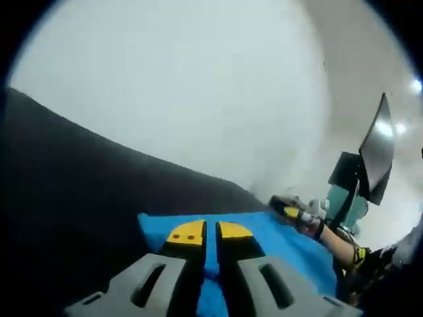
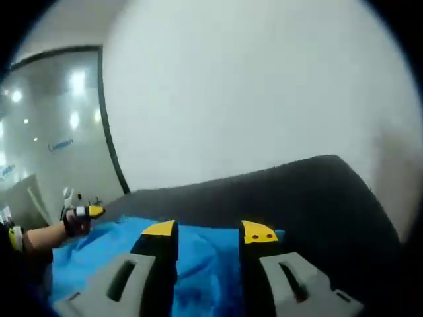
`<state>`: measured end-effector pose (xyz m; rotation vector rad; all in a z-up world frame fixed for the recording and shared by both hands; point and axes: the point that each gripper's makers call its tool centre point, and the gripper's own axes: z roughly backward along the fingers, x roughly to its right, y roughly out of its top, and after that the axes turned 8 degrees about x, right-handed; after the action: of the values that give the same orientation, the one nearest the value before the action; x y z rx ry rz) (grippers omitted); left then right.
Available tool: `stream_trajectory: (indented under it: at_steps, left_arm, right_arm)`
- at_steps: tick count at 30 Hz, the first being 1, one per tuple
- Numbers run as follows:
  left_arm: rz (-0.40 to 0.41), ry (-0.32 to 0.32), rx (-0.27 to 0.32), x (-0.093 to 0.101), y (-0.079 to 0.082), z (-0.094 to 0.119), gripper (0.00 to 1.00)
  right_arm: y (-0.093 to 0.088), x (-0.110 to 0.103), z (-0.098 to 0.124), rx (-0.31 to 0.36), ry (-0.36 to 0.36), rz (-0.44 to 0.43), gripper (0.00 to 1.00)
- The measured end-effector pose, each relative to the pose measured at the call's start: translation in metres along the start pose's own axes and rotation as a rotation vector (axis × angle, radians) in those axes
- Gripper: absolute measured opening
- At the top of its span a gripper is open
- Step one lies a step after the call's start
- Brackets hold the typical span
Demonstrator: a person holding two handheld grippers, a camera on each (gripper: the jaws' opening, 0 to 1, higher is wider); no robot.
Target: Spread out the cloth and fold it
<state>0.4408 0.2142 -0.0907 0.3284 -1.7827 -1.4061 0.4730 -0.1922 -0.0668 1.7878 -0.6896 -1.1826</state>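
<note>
Between the nearly closed yellow-tipped jaws of the left gripper, a fold of the bright blue cloth is pinched, the rest spreading ahead over the dark grey table surface. Across it, the right gripper stands with jaws wide apart, the cloth lying between and beneath them, touching neither tip clearly.

Both views are blurring softly; ceiling lights are glaring on the glass, the white wall is washing out, edges are bending.
</note>
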Motion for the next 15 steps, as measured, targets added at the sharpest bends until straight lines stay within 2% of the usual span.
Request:
stream_trajectory:
  at_steps: [1,2,3,4,5,7,10,12,13,15]
  left_arm:
    - [-0.017,-0.016,-0.002,0.011,0.002,0.011,0.1]
    - [-0.032,-0.037,-0.007,0.026,-0.001,0.023,0.1]
    - [-0.044,-0.064,-0.016,0.04,-0.004,0.034,0.1]
    - [-0.058,-0.083,-0.03,0.051,-0.008,0.046,0.12]
    - [-0.076,-0.095,-0.042,0.061,-0.014,0.059,0.13]
    - [-0.131,-0.14,-0.053,0.078,-0.025,0.083,0.15]
    - [-0.142,-0.162,-0.071,0.093,-0.045,0.116,0.18]
    - [-0.162,-0.161,-0.092,0.101,-0.058,0.134,0.21]
    - [-0.185,-0.164,-0.11,0.105,-0.066,0.142,0.22]
    - [-0.246,-0.187,-0.146,0.112,-0.078,0.155,0.22]
  right_arm:
    - [0.017,-0.003,0.01,0.069,-0.028,-0.055,0.32]
    - [0.026,-0.009,0.019,0.116,-0.026,-0.08,0.28]
    - [0.042,-0.022,0.039,0.21,-0.026,-0.105,0.25]
    - [0.047,-0.033,0.055,0.258,-0.024,-0.08,0.23]
    - [0.046,-0.045,0.072,0.275,-0.018,-0.021,0.23]
    - [0.032,-0.063,0.102,0.245,-0.048,0.063,0.23]
    - [0.007,-0.09,0.142,0.165,-0.049,0.168,0.23]
    - [-0.004,-0.098,0.166,0.112,-0.055,0.233,0.23]
    - [-0.01,-0.099,0.177,0.069,-0.071,0.266,0.23]
    - [-0.016,-0.104,0.195,0.03,-0.069,0.34,0.23]
